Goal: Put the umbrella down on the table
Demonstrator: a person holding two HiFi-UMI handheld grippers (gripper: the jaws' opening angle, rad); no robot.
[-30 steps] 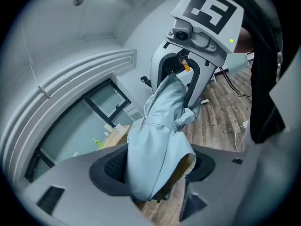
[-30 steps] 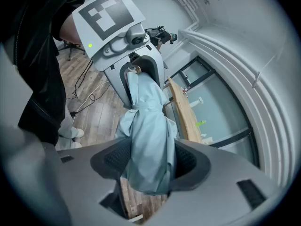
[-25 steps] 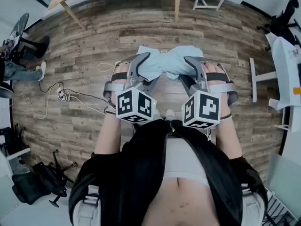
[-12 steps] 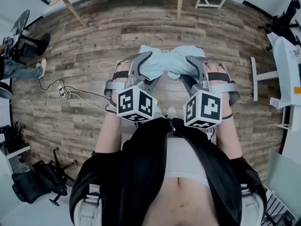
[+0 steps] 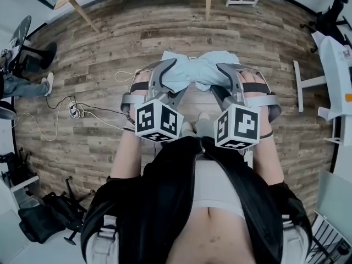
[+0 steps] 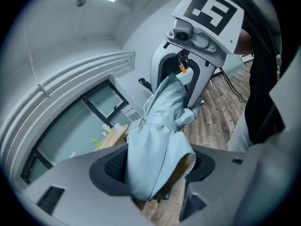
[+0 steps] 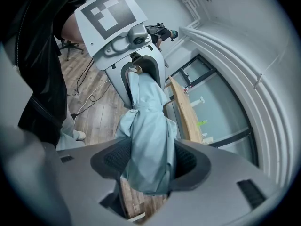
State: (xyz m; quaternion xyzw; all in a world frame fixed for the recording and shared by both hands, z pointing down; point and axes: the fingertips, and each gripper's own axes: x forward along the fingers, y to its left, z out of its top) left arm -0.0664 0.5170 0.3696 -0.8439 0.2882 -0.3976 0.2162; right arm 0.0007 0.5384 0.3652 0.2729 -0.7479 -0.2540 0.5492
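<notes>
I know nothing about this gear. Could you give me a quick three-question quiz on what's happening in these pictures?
1. True or false: the umbrella is opened out.
2. What grips the umbrella? A: the left gripper alone. B: the right gripper alone. C: both, one at each end.
3. Fill in: the umbrella is held in the air above a ____ plank floor.

Key: 1 false, it is folded up. 2 C, each gripper's fingers close on the fabric. 3 wooden.
</notes>
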